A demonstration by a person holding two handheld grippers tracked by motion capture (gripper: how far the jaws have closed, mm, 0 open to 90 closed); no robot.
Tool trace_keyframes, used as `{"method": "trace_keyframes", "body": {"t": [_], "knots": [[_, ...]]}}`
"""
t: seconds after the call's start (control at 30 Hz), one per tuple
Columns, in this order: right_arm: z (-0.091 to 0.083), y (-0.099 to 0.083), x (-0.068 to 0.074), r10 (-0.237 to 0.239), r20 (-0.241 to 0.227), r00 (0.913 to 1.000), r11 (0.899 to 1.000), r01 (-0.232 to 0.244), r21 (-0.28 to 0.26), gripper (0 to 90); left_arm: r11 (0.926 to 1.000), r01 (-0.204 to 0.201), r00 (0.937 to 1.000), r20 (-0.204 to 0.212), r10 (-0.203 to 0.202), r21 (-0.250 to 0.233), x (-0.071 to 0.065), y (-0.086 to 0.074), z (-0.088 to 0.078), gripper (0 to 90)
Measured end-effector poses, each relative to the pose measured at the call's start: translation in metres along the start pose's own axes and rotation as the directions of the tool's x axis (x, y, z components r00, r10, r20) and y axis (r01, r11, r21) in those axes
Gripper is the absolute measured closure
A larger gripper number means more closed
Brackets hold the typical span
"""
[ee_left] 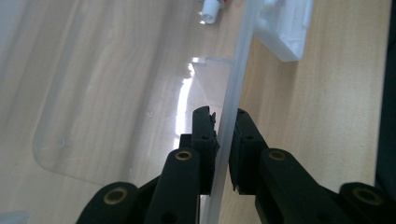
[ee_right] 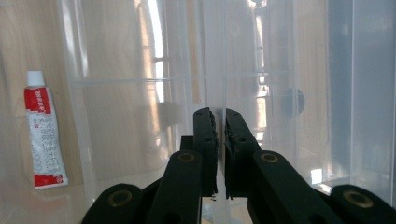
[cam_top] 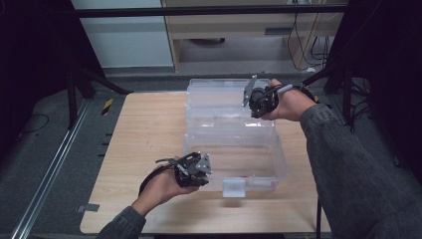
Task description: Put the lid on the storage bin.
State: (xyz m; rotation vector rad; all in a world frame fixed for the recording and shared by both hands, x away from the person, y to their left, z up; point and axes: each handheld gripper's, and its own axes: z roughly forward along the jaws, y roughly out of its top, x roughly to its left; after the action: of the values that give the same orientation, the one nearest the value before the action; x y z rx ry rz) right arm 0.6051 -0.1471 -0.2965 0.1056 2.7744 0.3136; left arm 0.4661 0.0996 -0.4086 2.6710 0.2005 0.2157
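- One wooden worktop [cam_top: 149,134] carries all items; the person's two forearms enter from the near edge in the high view.
- Clear plastic storage box [cam_top: 234,149]: it stands open on the right half of the worktop, with the base nearest the person and the lid [cam_top: 219,94] folded back on the far side. A white latch [cam_top: 234,187] sits on the near front wall of the base.
- Left hand-held gripper [cam_top: 199,172]: it is positioned at the near left corner of the base. In the left gripper view, the left hand-held gripper [ee_left: 226,126] has its jaws nearly closed, one on each side of the thin upright wall [ee_left: 233,93] of the base, and both pads press on that wall. No earlier motion is recorded here.
- Right hand-held gripper [cam_top: 254,102]: it is positioned at the right side of the lid. In the right gripper view, the right hand-held gripper [ee_right: 220,123] has its jaws closed to a narrow slit on a thin clear edge of the lid.
- Red-and-white tube [ee_right: 43,133]: it has a white cap and lies inside the box, seen through the clear plastic in the right gripper view, well to the left of the jaws.
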Motion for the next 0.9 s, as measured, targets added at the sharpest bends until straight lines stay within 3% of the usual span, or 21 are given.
{"method": "trace_keyframes", "body": {"t": [0.3,0.9], "knots": [[-0.01,0.005,0.011,-0.014,-0.006,0.9999,1.0,0.014,-0.009,87.3,0.9999,0.016,0.9999,-0.006,-0.016,0.004,-0.001,0.0,0.001,81.1],[-0.033,0.005,0.068,-0.081,0.044,0.9957,0.996,0.082,-0.021,87.3,0.9993,0.037,0.9992,-0.017,-0.037,-0.007,-0.004,-0.002,0.002,79.5]]}}
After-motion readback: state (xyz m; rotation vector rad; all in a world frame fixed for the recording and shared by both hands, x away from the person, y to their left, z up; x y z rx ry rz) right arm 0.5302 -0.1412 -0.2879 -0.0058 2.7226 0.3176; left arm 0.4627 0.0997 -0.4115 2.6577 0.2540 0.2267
